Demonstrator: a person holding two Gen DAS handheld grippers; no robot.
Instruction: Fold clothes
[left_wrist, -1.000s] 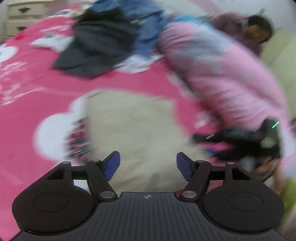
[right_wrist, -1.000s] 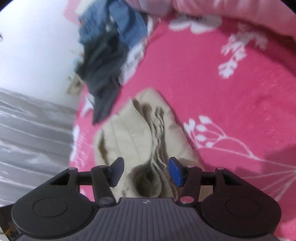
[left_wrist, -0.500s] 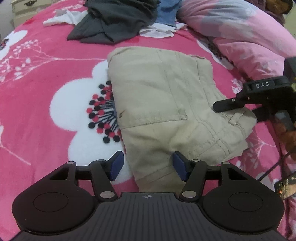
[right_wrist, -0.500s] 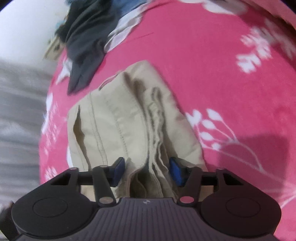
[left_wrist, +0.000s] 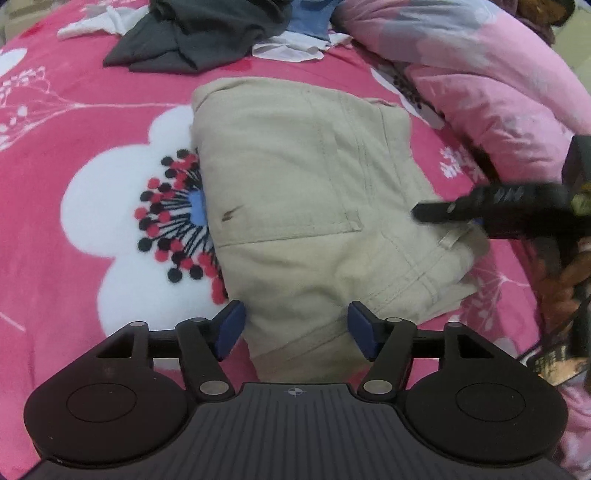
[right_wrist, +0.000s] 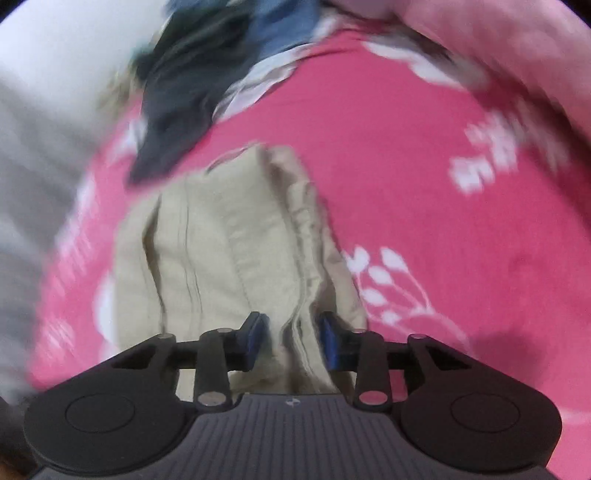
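Observation:
Folded beige trousers lie on a pink flowered blanket. My left gripper is open, its blue pads either side of the near edge of the trousers, not closed on them. My right gripper has closed partly around the bunched waistband layers of the trousers, with the cloth between its pads. It also shows in the left wrist view at the right edge of the trousers. The right wrist view is blurred.
A heap of dark grey, blue and white clothes lies at the far side of the bed; it also shows in the right wrist view. A pink quilt runs along the right. A person's hand holds the right gripper.
My right gripper's pads have come closer together around the waistband folds. My left gripper has moved in low over the trousers' near edge, still open. The right view has swung and blurred.

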